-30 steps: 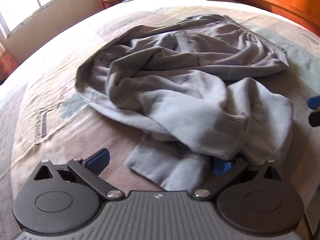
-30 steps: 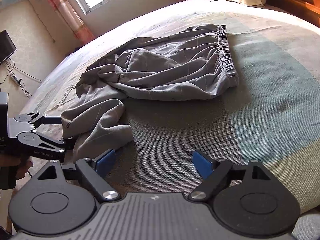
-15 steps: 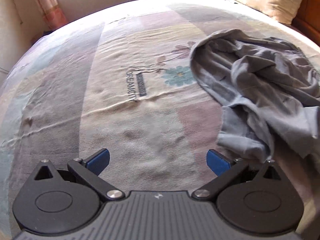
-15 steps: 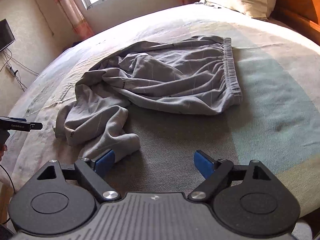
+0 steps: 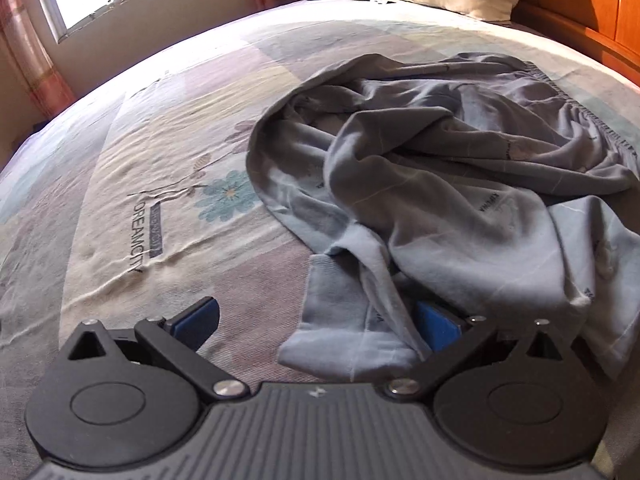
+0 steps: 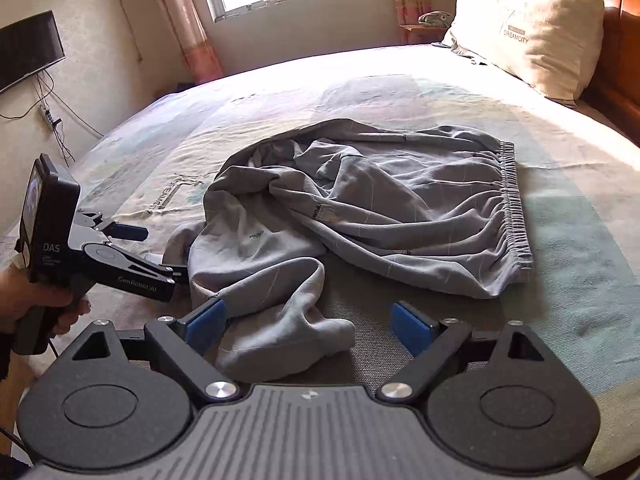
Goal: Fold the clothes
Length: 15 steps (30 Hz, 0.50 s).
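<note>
Grey cotton trousers: crumpled on bed
Left gripper: released — cuff between pads
Right gripper: released
Risk: closing grabs bunched layers — uneven fold

Bed filled most of both views, covered by a patchwork-print sheet with DREAMCITY lettering and a blue flower, wrinkled at left of the left wrist view. Grey trousers lay crumpled at frame centre, elastic waistband toward the right, one leg end trailing to lower centre. Cream pillow sat upper right against the wooden headboard. Rest of sheet bare, sunlit near the top.
</note>
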Each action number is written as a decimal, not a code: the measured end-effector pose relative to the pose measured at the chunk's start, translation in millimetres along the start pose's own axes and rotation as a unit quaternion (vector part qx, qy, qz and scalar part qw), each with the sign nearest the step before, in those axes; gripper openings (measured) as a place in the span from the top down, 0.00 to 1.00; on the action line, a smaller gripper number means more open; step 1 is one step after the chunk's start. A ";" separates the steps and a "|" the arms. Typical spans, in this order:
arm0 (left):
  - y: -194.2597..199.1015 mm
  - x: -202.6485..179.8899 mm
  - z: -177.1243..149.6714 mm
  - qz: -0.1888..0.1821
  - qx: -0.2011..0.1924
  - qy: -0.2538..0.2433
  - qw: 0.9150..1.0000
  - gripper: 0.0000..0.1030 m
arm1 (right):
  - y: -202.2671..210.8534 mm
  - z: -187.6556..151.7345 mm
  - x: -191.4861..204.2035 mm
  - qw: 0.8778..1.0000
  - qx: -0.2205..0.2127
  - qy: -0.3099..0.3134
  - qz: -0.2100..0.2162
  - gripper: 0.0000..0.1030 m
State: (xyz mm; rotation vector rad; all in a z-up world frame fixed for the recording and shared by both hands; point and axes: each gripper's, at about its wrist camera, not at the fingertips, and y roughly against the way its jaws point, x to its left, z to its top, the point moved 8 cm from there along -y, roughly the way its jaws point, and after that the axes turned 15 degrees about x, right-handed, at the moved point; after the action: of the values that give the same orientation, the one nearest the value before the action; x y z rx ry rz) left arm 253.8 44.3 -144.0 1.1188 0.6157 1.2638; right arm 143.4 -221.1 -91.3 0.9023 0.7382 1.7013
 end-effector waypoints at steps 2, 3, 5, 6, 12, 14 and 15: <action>-3.6 20.3 -1.1 0.013 0.006 0.015 1.000 0.00 | -1.0 0.0 0.3 1.000 0.001 0.006 -0.010 0.10; -5.1 29.2 -2.2 0.021 0.008 0.021 1.000 0.00 | -2.3 0.3 0.6 1.000 0.002 0.007 -0.011 0.10; -8.1 45.9 -4.3 0.039 0.012 0.033 0.999 0.00 | -5.6 3.1 2.7 1.000 0.002 0.009 -0.012 0.10; -9.6 52.3 -5.0 0.047 0.014 0.036 0.998 0.00 | -7.4 4.8 4.1 1.000 0.002 0.010 -0.012 0.10; -8.2 89.6 2.5 0.107 0.005 0.054 0.993 0.00 | -11.8 13.0 15.0 0.999 -0.002 0.033 -0.022 0.10; -6.8 106.4 8.7 0.129 0.002 0.061 0.990 0.00 | -12.9 14.0 16.8 0.999 -0.002 0.040 -0.028 0.10; -7.7 114.7 10.9 0.139 0.003 0.063 0.988 0.00 | -13.8 14.3 17.1 0.999 -0.001 0.041 -0.030 0.10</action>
State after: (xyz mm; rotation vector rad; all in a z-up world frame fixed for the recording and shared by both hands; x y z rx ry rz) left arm 295.3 150.1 -123.6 1.1655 0.5700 1.5828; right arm 159.1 -200.1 -91.4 0.8064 0.8094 1.6941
